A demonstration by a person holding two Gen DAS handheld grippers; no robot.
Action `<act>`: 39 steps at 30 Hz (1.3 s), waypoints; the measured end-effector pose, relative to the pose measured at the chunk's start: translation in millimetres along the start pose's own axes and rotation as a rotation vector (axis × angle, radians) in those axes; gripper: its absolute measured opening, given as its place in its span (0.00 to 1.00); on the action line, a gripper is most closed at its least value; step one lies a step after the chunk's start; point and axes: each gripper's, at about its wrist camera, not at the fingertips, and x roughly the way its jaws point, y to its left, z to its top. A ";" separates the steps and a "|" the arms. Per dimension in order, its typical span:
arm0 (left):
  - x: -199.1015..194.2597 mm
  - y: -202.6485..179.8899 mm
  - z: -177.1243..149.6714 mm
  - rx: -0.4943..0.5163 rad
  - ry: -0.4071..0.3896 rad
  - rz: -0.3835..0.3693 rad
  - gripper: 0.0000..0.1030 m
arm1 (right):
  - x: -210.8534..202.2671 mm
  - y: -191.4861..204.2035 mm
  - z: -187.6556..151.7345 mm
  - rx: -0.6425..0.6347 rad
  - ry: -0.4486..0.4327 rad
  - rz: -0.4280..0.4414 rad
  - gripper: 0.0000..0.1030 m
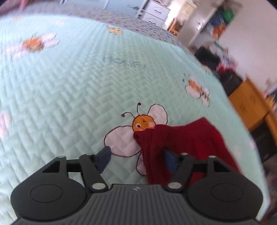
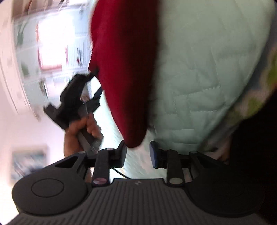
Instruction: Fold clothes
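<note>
A dark red knit garment [image 1: 190, 138] lies bunched on the mint quilted bedspread [image 1: 69, 86], which is printed with bees. My left gripper [image 1: 137, 160] is open wide, and the red cloth drapes over its right finger [image 1: 170, 161]; its left finger [image 1: 103, 159] is bare. In the rolled, blurred right wrist view the red garment [image 2: 124, 69] hangs in a long strip against the quilt [image 2: 199, 69]. Its tip ends just in front of the gap of my open right gripper [image 2: 138, 154], close to the left finger [image 2: 123, 154]. A hand [image 2: 81, 128] holds the left gripper [image 2: 77, 100] beside the cloth.
The bed's edge curves down the right side of the left wrist view. Beyond it stand dark bins [image 1: 230, 81], a yellow wooden cabinet [image 1: 247, 103] and white drawers [image 1: 155, 12]. The wide quilt surface stretches to the left and ahead.
</note>
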 end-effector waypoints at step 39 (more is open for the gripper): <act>-40.4 -61.6 -36.7 -0.165 -0.031 -0.371 0.73 | -26.5 72.3 221.9 -0.265 -0.125 0.128 0.52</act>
